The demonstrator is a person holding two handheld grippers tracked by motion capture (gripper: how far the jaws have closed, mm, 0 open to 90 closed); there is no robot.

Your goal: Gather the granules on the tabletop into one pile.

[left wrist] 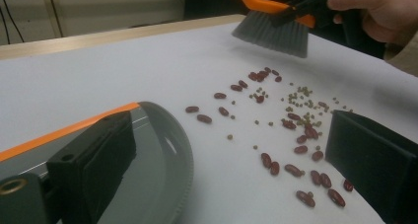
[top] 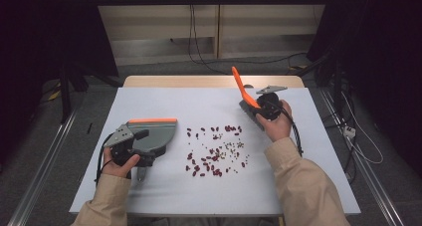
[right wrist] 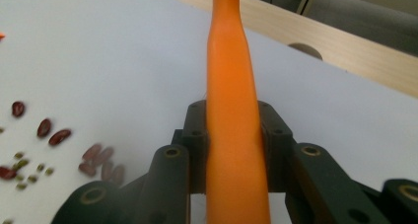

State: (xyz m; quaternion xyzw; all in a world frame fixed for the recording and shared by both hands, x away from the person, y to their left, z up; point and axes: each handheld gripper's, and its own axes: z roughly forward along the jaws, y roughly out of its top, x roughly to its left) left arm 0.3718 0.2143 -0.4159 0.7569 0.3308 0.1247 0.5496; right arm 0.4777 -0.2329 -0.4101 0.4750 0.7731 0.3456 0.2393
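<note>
High view: beans [top: 215, 150] lie between dustpan-clamping left gripper [top: 130, 151], seemingly, and brush-clenching right gripper [top: 264, 108].

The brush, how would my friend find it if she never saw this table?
Start at the white table and look to its far right side, beyond the scattered red and green beans. There the right gripper is shut on a small hand brush with an orange plastic handle and grey bristles. Unlike the flat grey dustpan with an orange edge on the left, its long handle sticks up.
</note>
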